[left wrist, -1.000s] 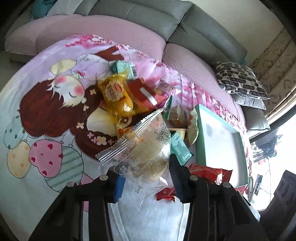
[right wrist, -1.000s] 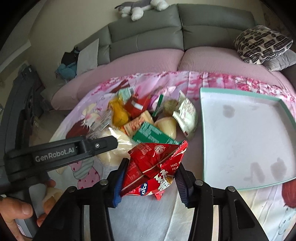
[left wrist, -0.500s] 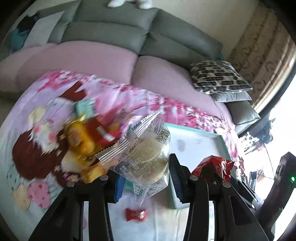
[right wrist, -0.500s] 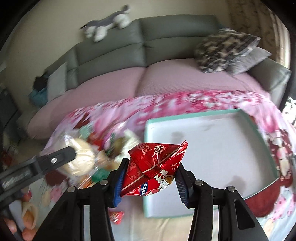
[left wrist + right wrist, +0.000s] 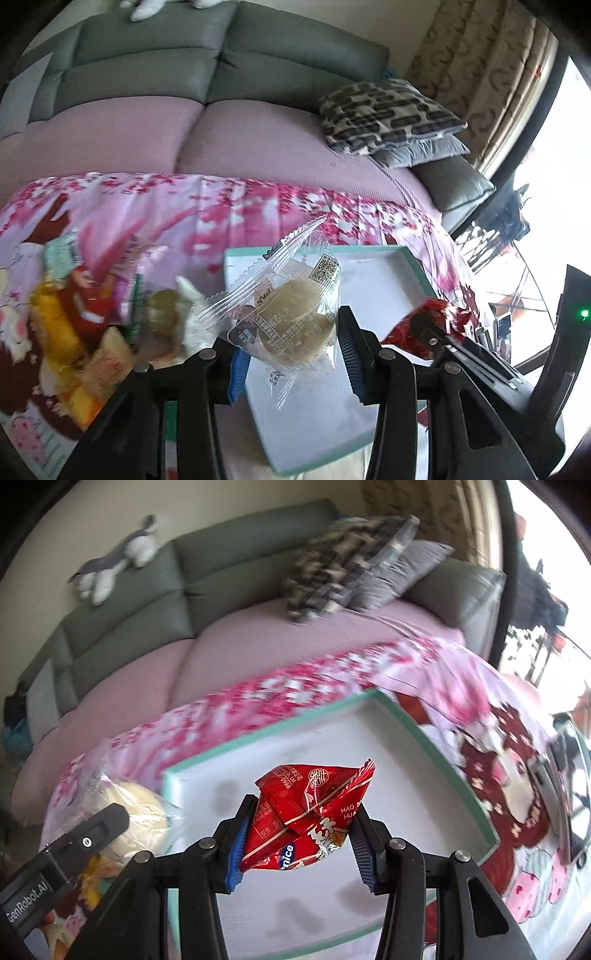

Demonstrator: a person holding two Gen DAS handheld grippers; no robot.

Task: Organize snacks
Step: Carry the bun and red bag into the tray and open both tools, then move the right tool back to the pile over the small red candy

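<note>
We hold a clear-wrapped bun [image 5: 291, 325] clamped in our left gripper [image 5: 290, 363], above the near left part of the tray [image 5: 380, 269]. Our right gripper [image 5: 299, 843] pinches a red packet [image 5: 310, 812] over the tray's white floor. The snack pile [image 5: 92, 325] lies left of the tray on the pink blanket [image 5: 184, 214].

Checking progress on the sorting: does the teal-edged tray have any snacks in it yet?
Empty. The tray shows only its bare white floor; the red snack packet is in the right tongs above it.
</note>
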